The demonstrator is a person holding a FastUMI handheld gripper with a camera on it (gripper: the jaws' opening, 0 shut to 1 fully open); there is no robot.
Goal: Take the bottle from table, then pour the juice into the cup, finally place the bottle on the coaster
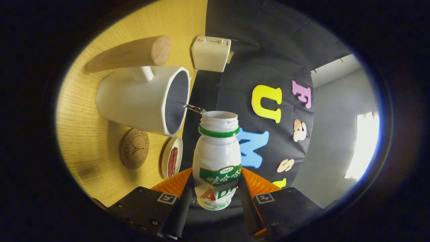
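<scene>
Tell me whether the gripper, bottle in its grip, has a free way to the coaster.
Probably yes. The gripper is shut on the bottle, tipped into the cup. The coaster lies bare beside the cup, with a small dish close by to avoid.

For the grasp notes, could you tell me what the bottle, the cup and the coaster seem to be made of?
Bottle, gripped between both fingers: probably plastic, white and slightly translucent, with a moulded threaded neck. Cup: likely glazed ceramic, smooth matte white, with what looks like a wooden handle. Coaster: apparently cork, brown and speckled, with a stamped emblem.
</scene>
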